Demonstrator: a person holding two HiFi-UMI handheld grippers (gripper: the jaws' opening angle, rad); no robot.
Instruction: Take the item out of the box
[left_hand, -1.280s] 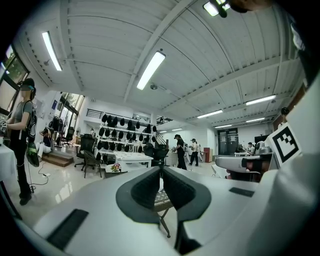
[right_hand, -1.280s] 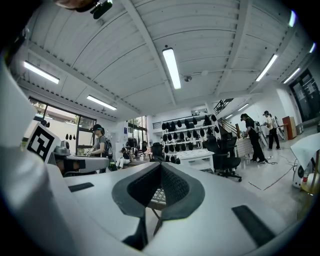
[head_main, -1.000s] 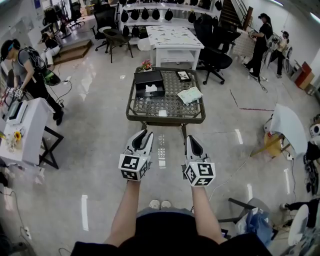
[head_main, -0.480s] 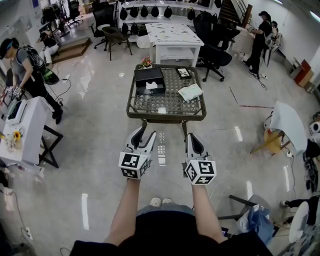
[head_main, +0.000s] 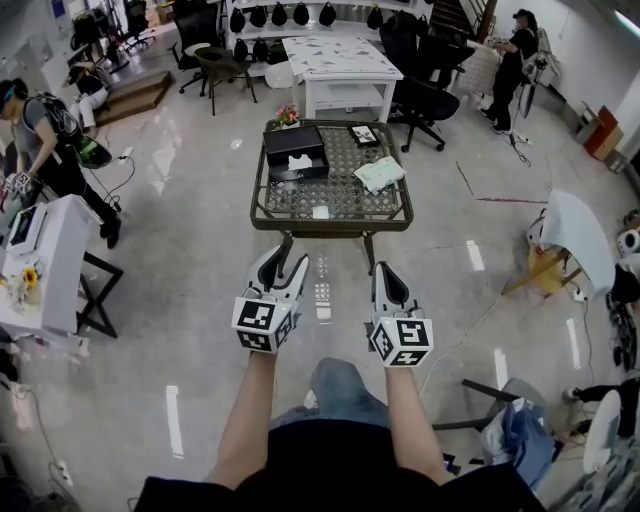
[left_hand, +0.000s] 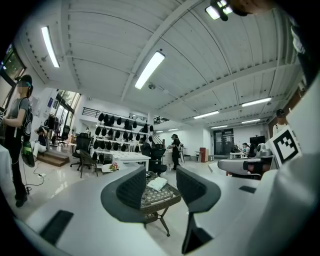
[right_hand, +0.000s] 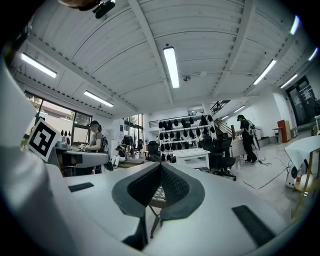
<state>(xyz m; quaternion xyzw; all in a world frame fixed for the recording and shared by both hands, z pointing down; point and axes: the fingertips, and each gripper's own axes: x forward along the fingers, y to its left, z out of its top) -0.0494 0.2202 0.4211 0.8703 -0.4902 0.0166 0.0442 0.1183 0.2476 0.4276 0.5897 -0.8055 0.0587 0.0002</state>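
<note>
A black box (head_main: 295, 150) with a white tissue (head_main: 300, 163) showing at its top stands on the far left of a low lattice-topped table (head_main: 330, 227). A white and green packet (head_main: 378, 173) lies on the table's right side. Both grippers hang in the air short of the table's near edge. My left gripper (head_main: 285, 262) is open with nothing between its jaws. In the left gripper view, that gripper (left_hand: 161, 175) frames the distant table (left_hand: 160, 196). My right gripper (head_main: 385, 270) is shut and empty, its tips touching (right_hand: 161, 166).
A small picture frame (head_main: 363, 134), a pot of flowers (head_main: 286, 117) and a small white card (head_main: 321, 212) also sit on the table. A white stand (head_main: 45, 250) and a person (head_main: 40, 130) are at left. A white table (head_main: 345, 65), office chairs (head_main: 425, 90) and people stand behind.
My left gripper's jaws have spread from nearly shut to wide open. The table sits a little higher in the head view, and a knee now shows below my arms.
</note>
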